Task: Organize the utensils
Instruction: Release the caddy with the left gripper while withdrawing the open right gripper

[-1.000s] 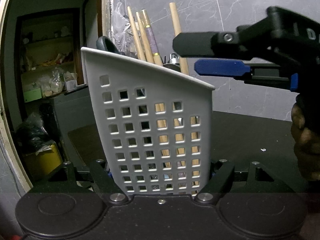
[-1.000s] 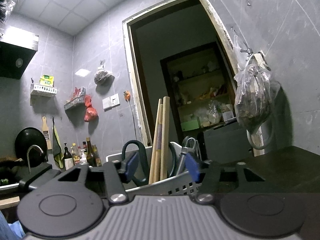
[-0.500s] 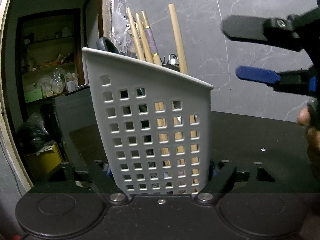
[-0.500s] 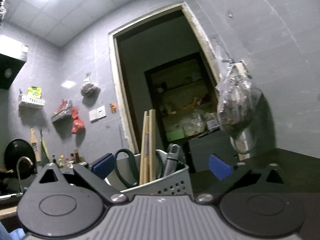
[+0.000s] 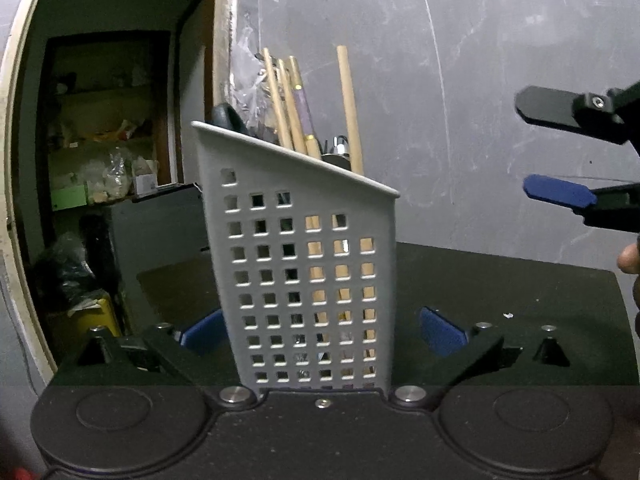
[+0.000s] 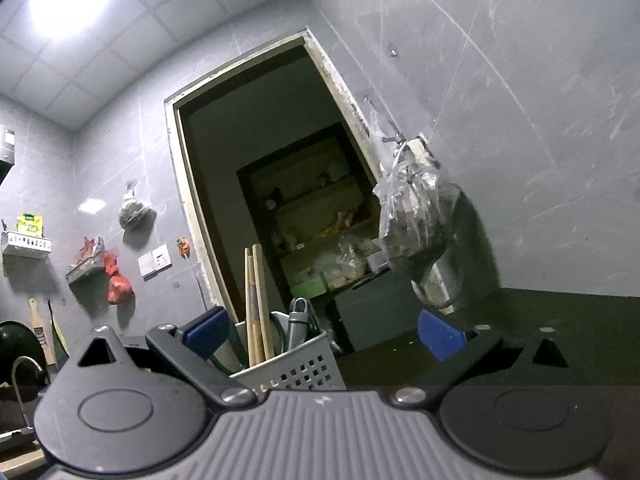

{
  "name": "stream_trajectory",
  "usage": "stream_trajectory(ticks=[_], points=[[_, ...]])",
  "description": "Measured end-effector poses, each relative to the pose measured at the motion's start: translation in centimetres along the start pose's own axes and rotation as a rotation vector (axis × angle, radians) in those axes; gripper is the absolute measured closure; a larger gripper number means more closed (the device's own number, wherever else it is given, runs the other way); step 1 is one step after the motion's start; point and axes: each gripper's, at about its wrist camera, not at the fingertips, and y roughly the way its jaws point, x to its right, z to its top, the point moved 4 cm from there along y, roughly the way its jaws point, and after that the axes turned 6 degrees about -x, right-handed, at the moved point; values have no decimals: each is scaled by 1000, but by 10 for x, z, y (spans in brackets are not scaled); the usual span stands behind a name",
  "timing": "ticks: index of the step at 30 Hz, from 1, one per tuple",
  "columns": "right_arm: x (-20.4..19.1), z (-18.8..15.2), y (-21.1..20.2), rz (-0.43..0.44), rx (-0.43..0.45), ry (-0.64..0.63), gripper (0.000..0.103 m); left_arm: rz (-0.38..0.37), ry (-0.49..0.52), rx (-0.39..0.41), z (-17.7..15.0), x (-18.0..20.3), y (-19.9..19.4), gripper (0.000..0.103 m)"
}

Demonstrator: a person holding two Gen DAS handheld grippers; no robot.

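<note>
A: Report the left wrist view, left to right.

B: At 9 o'clock, a dark doorway (image 5: pixel 100 160) opens onto cluttered shelves. At centre stands the utensil caddy (image 5: pixel 304 280), white plastic with square perforations, upright on the black countertop (image 5: pixel 500 292). The wooden handles (image 5: pixel 348 108) rise from its top toward 12 o'clock. The left gripper (image 5: pixel 320 332) has just been opening: its blue pads sit at 8 and 4 o'clock of the caddy base, spread wide, each with a visible gap to the caddy wall. The caddy stands between them, not clamped.

A: And at 3 o'clock?

B: The right gripper (image 5: pixel 556 152) enters from the frame edge, one black finger above, one blue pad below, spread apart with nothing between them. Its jaws have also just been opening. A fingertip of the person's hand (image 5: pixel 630 260) shows below it.

A: Report the right wrist view.

B: At 9 o'clock, wall shelves (image 6: pixel 28 240) and a red bag (image 6: pixel 118 288). At 6 o'clock, the utensil caddy (image 6: pixel 296 364) sits low in frame, handles upright. The right gripper (image 6: pixel 324 332) pads flank it in the picture, fully spread, holding nothing. At 3 o'clock, a plastic bag (image 6: pixel 412 224) hangs on the grey wall (image 6: pixel 540 120).
</note>
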Motion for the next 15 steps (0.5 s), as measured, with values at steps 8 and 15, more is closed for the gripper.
stream_trajectory(ticks=[8, 15], points=[[-8, -3, -24, -43, 23, -5, 0, 34, -38, 40, -3, -2, -32, 1], [-15, -6, -48, -129, 18, -31, 0, 69, -110, 59, -1, -4, -65, 1]])
